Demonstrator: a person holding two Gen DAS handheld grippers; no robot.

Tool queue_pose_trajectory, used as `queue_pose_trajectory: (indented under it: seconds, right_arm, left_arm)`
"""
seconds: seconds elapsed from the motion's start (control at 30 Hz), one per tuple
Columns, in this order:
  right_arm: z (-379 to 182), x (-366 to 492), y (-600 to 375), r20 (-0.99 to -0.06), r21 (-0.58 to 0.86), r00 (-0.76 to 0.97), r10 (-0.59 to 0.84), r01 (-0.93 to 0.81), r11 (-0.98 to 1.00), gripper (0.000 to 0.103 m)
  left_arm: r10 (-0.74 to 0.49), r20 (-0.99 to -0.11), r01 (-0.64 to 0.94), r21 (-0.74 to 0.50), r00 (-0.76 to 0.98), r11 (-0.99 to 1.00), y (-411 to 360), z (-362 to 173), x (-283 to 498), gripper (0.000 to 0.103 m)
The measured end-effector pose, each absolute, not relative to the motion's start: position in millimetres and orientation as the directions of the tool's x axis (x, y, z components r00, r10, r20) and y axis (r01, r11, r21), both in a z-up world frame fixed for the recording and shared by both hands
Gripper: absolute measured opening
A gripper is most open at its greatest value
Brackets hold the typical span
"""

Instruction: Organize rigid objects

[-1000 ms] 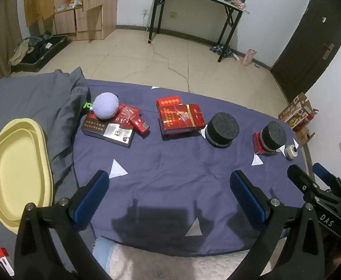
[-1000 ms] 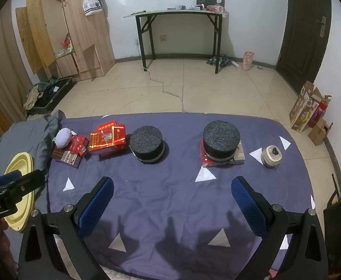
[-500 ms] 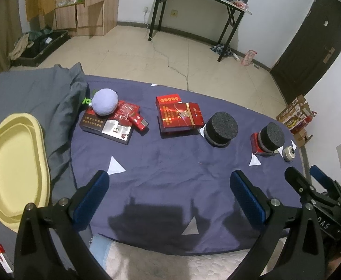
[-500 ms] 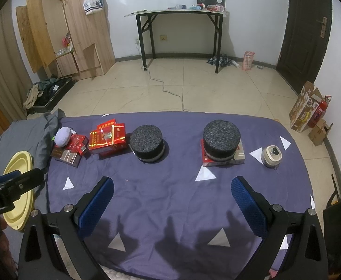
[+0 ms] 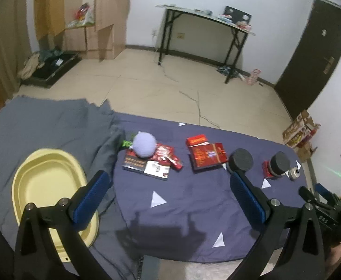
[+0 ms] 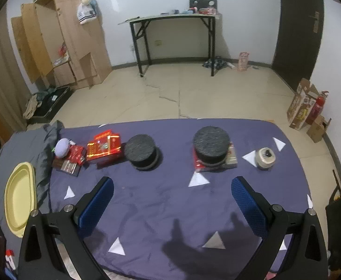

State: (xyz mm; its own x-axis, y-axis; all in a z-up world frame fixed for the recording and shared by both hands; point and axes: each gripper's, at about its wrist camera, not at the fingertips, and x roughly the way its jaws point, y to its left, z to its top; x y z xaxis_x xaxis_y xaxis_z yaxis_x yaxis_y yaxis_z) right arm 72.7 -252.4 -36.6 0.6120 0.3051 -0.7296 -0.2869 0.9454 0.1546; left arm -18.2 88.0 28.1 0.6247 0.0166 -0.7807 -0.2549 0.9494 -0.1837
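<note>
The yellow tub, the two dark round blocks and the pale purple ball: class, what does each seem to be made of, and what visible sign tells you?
Yellow tub: probably moulded plastic, smooth with a soft sheen and a rolled rim.
Dark round blocks: likely foam or sponge, matte with a grainy, speckled surface.
Pale purple ball: maybe soft rubber or plush, matte; too blurred to tell.

The counter (image 6: 170,210) is covered in a dark purple-blue cloth dotted with white triangles, with plain grey fabric (image 5: 42,126) bunched at one side. The oval tray (image 5: 46,186) is coloured pale yellow. Two round pucks (image 6: 142,150) are done in speckled charcoal black. The boxes (image 5: 205,156) are printed red with gold lettering, and the ball (image 5: 144,144) is tinted soft lilac. Blue textured pads are fitted on black fingers (image 6: 95,204).
</note>
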Motion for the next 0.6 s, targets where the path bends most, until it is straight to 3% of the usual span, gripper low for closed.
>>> queue_pose_trajectory:
  seconds: [0.17, 0.37, 0.5, 0.53, 0.6]
  right_arm:
    - [-29.1, 74.7, -272.2, -0.728, 0.15, 0.627, 0.275, -0.246, 0.958, 0.103]
    - [-27.7, 91.8, -293.1, -0.77, 0.099, 0.601, 0.213, -0.218, 0.971, 0.103]
    - [-44.8, 119.1, -274.2, -0.79, 0.019, 0.586, 0.18, -0.269, 0.963, 0.103]
    - [-53.0, 130.6, -267.0, -0.792, 0.018, 0.581, 0.187, -0.284, 0.959, 0.103]
    - [-69.0, 153.2, -257.7, -0.796, 0.06, 0.562, 0.224, -0.294, 0.954, 0.103]
  left_arm:
    - [0.001, -0.816, -0.278, -0.196, 0.579, 0.94, 93.5, 18.1, -10.2, 0.103]
    - [0.027, -0.825, -0.149, -0.069, 0.565, 0.987, 82.3, 9.0, 17.1, 0.103]
    - [-0.093, -0.844, -0.078, -0.158, 0.528, 0.984, 92.9, -14.6, 38.4, 0.103]
    - [-0.095, -0.854, -0.05, -0.14, 0.512, 0.989, 93.5, -24.7, 45.2, 0.103]
    - [0.019, -0.873, -0.021, 0.01, 0.488, 1.0, 93.9, -44.2, 54.9, 0.103]
